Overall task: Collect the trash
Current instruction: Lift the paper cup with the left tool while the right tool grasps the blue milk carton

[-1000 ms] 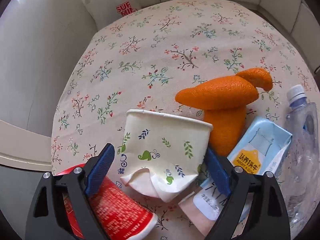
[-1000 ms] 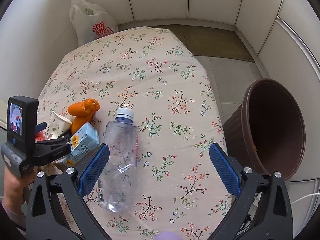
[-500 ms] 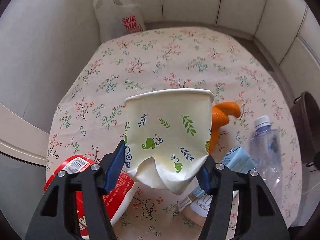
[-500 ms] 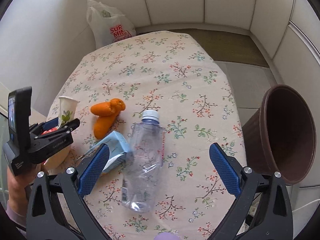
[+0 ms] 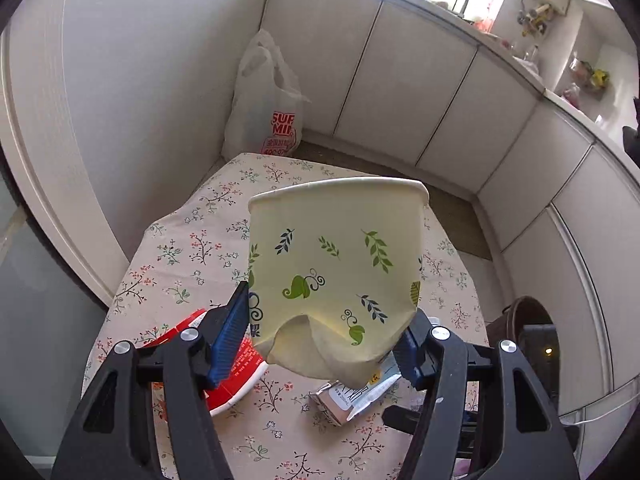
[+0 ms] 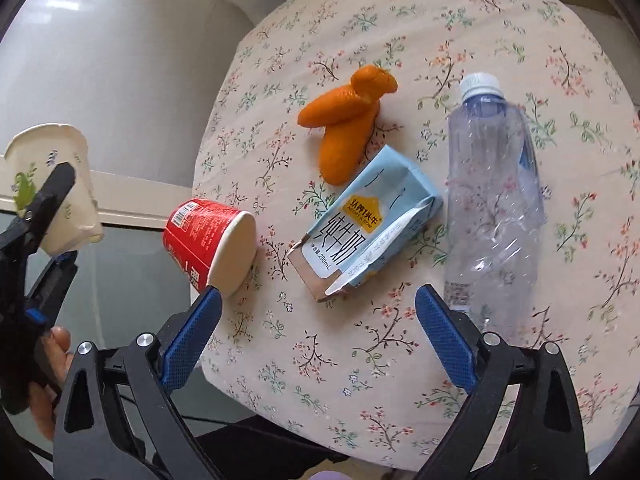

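A crumpled white paper cup with leaf prints is pinched at its dented base by my left gripper, lifted clear of the floral table. In the right wrist view the cup hangs left of the table edge. My right gripper stands open just above the table, with nothing between its fingers. Ahead of it lie a blue milk carton, a red paper cup on its side, orange peel and a clear plastic bottle.
A brown bin stands on the floor right of the table. A white plastic bag leans in the far corner by the cabinets. A hand holds the left gripper's handle.
My left gripper closed on the leaf-print cup and raised it off the table, tilting upward. My right gripper swung left and lower over the carton and red cup; the bin left its view.
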